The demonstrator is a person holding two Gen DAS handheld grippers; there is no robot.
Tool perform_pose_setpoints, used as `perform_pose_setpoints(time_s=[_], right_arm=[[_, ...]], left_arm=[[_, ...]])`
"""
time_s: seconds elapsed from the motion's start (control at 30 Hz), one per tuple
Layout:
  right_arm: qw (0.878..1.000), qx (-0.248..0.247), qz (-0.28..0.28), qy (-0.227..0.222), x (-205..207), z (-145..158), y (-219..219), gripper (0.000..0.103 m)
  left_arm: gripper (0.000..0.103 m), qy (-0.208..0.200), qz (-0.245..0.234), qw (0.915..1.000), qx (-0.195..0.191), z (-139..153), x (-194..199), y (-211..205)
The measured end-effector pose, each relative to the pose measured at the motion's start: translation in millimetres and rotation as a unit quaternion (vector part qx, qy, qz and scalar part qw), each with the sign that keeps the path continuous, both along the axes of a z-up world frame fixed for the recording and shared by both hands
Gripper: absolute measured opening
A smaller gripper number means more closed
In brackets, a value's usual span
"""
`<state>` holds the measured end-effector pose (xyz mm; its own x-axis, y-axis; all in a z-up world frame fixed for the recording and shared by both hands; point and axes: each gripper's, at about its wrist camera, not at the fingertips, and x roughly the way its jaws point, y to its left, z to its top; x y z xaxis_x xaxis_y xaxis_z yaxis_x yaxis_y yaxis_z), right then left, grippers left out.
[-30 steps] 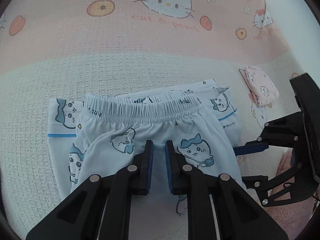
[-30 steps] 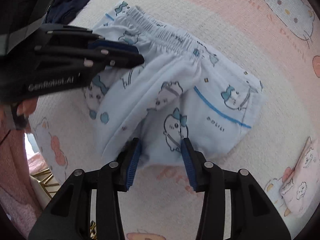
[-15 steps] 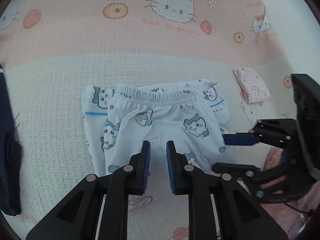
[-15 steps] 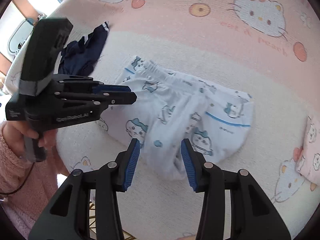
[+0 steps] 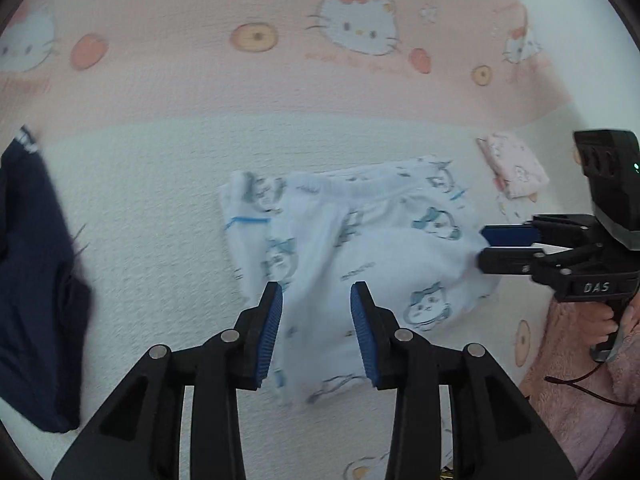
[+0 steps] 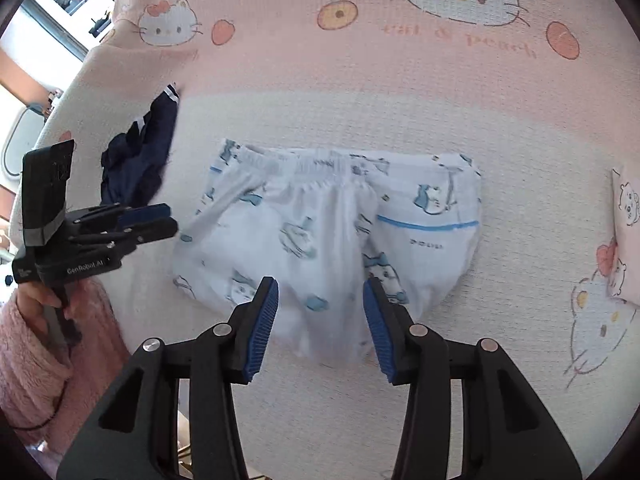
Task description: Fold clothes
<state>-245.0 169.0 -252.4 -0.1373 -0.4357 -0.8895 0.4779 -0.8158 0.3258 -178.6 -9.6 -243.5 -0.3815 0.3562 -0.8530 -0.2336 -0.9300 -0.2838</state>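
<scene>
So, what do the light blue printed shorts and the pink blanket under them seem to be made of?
The light blue shorts look like thin, soft cotton knit, matte: they wrinkle easily and the elastic waistband gathers. The pink blanket seems a waffle-weave cotton, matte, with a small grid texture. The fibre itself cannot be confirmed.

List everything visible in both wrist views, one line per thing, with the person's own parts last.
Folded pants: one, light blue with cartoon print, middle of the blanket.
Navy garment: one, dark blue, unfolded, left of the pants.
Pink folded garment: one, pink with print, right of the pants.
Blanket: one, pink and white with cat print, under all the clothes.
Left gripper: one, black with blue pads, fingers opening above the pants' near edge, nothing pressed.
Right gripper: one, black with blue pads, fingers apart, holding nothing.
Sleeves: two, fluffy pink, at the grippers' handles.
</scene>
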Motion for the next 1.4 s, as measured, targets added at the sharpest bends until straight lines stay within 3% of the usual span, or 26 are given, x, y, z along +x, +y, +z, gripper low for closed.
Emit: perform_pose_setpoints(time_s=[0.1,0.17,0.23,0.33,0.37,0.5,0.63,0.77,0.87,0.97,1.1,1.23,1.33,1.37,1.4], right_arm=[[1.0,0.028,0.0,0.0,3,-6,-7,0.045],[0.998,0.065,0.001,0.007,4,-12,1,0.045],[0.995,0.104,0.006,0.011,8,-24,9,0.045],[0.993,0.114,-0.004,0.001,6,-33,34,0.047],[0.994,0.11,-0.015,-0.003,5,-33,41,0.051],[0.995,0.078,-0.064,0.01,4,-13,65,0.051],[0.997,0.052,-0.045,0.019,18,-7,53,0.052],[0.989,0.144,-0.005,0.027,30,-39,21,0.051],[0.982,0.181,-0.041,0.029,24,-37,37,0.055],[0.971,0.219,-0.073,0.066,19,-20,62,0.055],[0.987,0.135,-0.066,0.054,13,-4,74,0.055],[0.99,0.126,0.003,0.059,9,-18,39,0.055],[0.993,0.105,0.045,0.035,9,-28,18,0.055],[0.994,0.098,0.047,0.034,9,-28,17,0.047],[0.995,0.086,0.048,0.028,9,-27,20,0.047]], left_arm=[[0.037,-0.018,-0.044,0.9988,-0.015,-16,-1,32],[0.037,-0.033,-0.059,0.9954,-0.069,-31,0,41],[0.037,-0.023,-0.067,0.9935,-0.09,-32,4,41],[0.039,-0.03,-0.063,0.9906,-0.118,-32,5,32],[0.039,-0.03,-0.058,0.9913,-0.114,-32,6,29],[0.04,-0.024,-0.037,0.9938,-0.102,-24,9,25],[0.04,-0.005,-0.051,0.9944,-0.092,-15,15,39],[0.04,-0.003,-0.062,0.9886,-0.137,-29,15,43],[0.042,-0.021,-0.027,0.991,-0.13,-26,10,24],[0.042,-0.021,0.005,0.9939,-0.108,-14,8,14],[0.042,0.018,-0.038,0.9991,-0.01,16,11,45],[0.042,0.006,-0.069,0.9976,-0.004,7,-7,105],[0.042,-0.011,-0.052,0.9986,-0.003,-6,-13,110],[0.042,-0.01,-0.043,0.999,0.009,-5,-15,107],[0.042,-0.01,-0.035,0.9991,0.022,-5,-17,104]])
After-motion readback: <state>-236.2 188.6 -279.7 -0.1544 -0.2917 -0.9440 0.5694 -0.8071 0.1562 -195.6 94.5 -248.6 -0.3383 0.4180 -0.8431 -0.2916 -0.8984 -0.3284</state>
